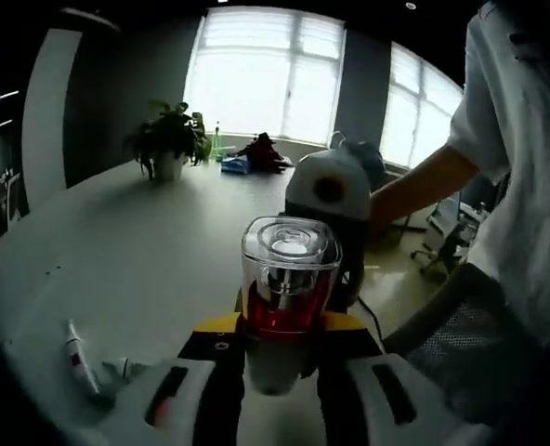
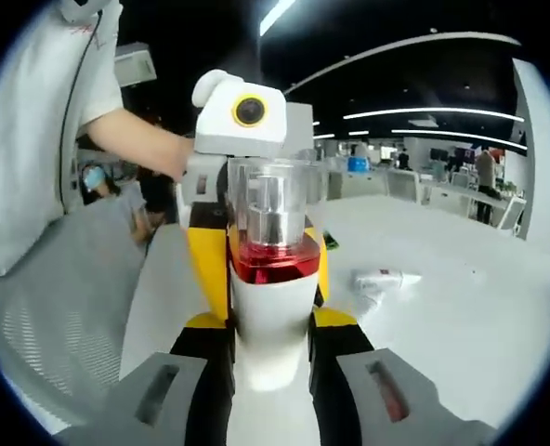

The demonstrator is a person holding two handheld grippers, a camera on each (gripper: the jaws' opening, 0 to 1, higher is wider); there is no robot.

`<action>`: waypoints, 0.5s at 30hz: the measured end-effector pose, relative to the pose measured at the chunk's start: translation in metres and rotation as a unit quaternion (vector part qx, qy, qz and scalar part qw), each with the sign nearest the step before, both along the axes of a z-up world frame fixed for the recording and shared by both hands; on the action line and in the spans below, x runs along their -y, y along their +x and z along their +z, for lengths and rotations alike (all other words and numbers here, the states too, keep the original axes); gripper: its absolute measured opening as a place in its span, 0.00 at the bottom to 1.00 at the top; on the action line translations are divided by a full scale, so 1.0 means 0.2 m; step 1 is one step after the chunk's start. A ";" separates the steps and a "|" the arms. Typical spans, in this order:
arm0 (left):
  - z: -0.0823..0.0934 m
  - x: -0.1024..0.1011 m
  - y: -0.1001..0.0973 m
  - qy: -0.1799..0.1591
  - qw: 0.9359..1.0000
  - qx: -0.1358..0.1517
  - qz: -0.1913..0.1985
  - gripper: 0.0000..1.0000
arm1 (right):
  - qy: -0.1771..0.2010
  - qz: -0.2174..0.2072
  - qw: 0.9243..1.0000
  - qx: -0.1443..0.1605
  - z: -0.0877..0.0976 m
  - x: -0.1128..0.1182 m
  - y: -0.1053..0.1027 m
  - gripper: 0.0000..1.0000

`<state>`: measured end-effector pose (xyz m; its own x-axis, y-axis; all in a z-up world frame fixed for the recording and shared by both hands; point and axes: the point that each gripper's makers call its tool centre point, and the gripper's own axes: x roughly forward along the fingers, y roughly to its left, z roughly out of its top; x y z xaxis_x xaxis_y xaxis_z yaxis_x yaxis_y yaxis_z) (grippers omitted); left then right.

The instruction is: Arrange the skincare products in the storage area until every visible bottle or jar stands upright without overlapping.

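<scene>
A skincare bottle (image 1: 284, 307) with a white body, a red band and a clear cap stands upright in the air above the white table (image 1: 145, 242). My left gripper (image 1: 282, 327) is shut on its white body, yellow tips on both sides. The right gripper (image 1: 298, 279) comes in from behind the bottle. In the right gripper view the same bottle (image 2: 270, 251) sits between the jaws of my right gripper (image 2: 270, 321), which is shut on it. The left gripper (image 2: 261, 265) faces me there, its yellow jaws flanking the red band.
A small white tube (image 1: 75, 358) lies on the table at the lower left, and the same tube (image 2: 382, 277) lies at mid right in the right gripper view. A potted plant (image 1: 168, 139) stands far back. A mesh chair (image 2: 61, 316) and a person in a white shirt (image 1: 526, 186) stand close by.
</scene>
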<state>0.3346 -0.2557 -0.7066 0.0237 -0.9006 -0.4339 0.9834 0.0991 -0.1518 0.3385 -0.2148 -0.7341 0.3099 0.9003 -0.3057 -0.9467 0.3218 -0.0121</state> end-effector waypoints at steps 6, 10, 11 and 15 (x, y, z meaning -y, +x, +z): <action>-0.04 0.01 -0.01 0.004 1.000 -0.001 -0.007 0.25 | -0.020 0.002 1.000 0.000 -0.04 0.01 -0.01 0.29; -0.08 0.01 -0.01 0.010 1.000 -0.001 -0.010 0.25 | -0.036 0.003 0.999 0.001 -0.08 0.02 0.00 0.29; -0.08 0.01 -0.01 0.011 1.000 -0.001 -0.010 0.25 | -0.040 0.003 0.999 0.001 -0.09 0.02 0.00 0.29; -0.09 0.00 0.00 0.012 1.000 0.002 -0.010 0.25 | -0.042 -0.003 0.999 0.003 -0.10 0.02 0.01 0.29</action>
<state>0.3348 -0.2552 -0.7249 0.0072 -0.8902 -0.4555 0.9857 0.0829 -0.1465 0.3402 -0.2184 -0.7545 0.3171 0.8697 -0.3782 -0.9447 0.3250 -0.0445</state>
